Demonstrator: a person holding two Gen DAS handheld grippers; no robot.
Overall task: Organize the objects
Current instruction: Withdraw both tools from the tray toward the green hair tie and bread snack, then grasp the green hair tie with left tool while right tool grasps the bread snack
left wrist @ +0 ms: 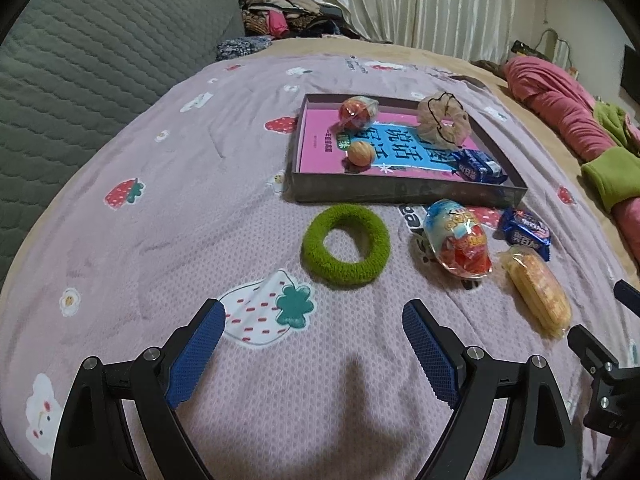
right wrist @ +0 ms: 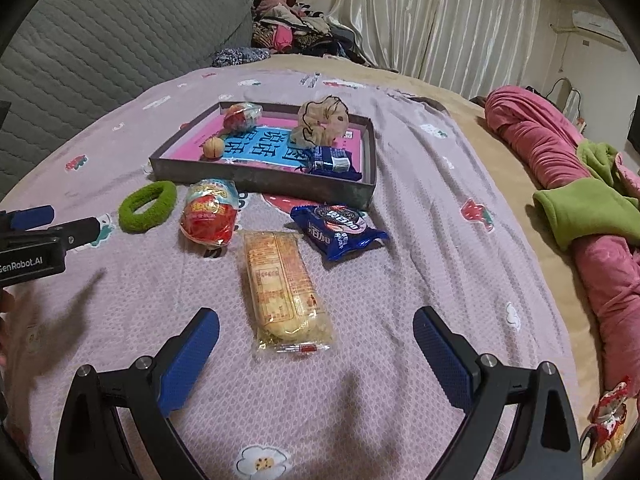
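My left gripper (left wrist: 312, 312) is open over the pink bedspread, with a green fuzzy scrunchie (left wrist: 376, 248) a short way ahead of its fingers. Right of the scrunchie lie a red egg-shaped candy pack (left wrist: 460, 240), a blue cookie packet (left wrist: 526, 236) and a yellow cracker pack (left wrist: 538, 298). Behind them stands a dark tray (left wrist: 400, 194) holding a pink book, a wrapped red ball (left wrist: 356, 112), an orange ball (left wrist: 361, 153), a beige scrunchie (left wrist: 444, 120) and another blue packet (left wrist: 478, 166). My right gripper (right wrist: 316, 320) is open, and the near end of the cracker pack (right wrist: 280, 280) lies untouched between its fingertips.
A grey quilted cushion (left wrist: 100, 60) rises at the left, with a heap of clothes (left wrist: 280, 8) behind the bed. Rolled pink and green blankets (right wrist: 580, 208) line the right side. A small red-and-white item (right wrist: 608, 420) lies at the bed's right edge. Bare bedspread stretches left of the tray.
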